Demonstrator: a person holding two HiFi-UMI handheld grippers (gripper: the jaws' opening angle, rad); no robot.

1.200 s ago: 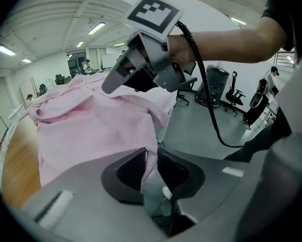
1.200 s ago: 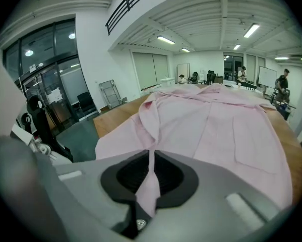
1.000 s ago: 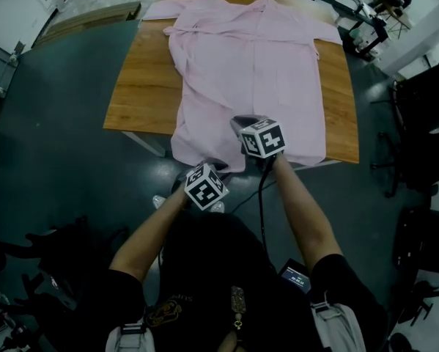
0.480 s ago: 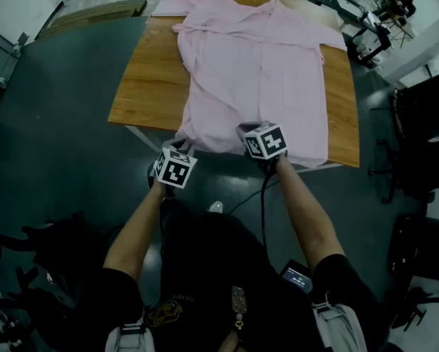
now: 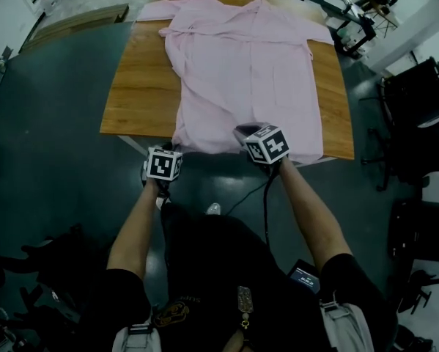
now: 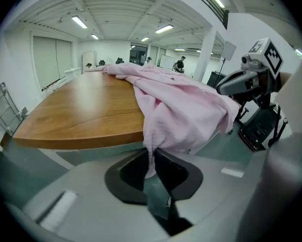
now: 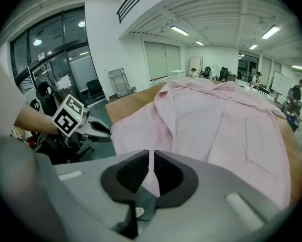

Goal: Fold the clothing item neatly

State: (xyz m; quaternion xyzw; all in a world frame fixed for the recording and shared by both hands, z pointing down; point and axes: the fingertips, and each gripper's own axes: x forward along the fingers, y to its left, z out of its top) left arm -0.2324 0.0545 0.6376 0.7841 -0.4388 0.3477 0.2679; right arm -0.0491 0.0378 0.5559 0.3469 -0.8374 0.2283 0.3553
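Note:
A pink shirt [image 5: 248, 72] lies spread on the wooden table [image 5: 138, 86], collar at the far end and hem over the near edge. My left gripper [image 5: 174, 149] is at the hem's near-left corner. Its jaws have just been closing, and a hanging strand of pink cloth [image 6: 151, 155] is pinched between them. My right gripper [image 5: 245, 133] holds the hem near its middle and is shut on a thin fold of the shirt [image 7: 151, 173]. From the right gripper view the left gripper [image 7: 98, 130] shows beside the shirt's corner.
The table's near edge [image 5: 142, 134] runs just beyond both grippers, with dark floor [image 5: 50, 145] below and to the left. Black chairs [image 5: 417, 101] stand at the right. Stands and equipment [image 5: 351, 20] crowd the far right corner. A wooden board [image 5: 80, 20] lies at the far left.
My left gripper has moved left along the hem, from beside the right gripper to the shirt's near-left corner. The right gripper has stayed put on the hem.

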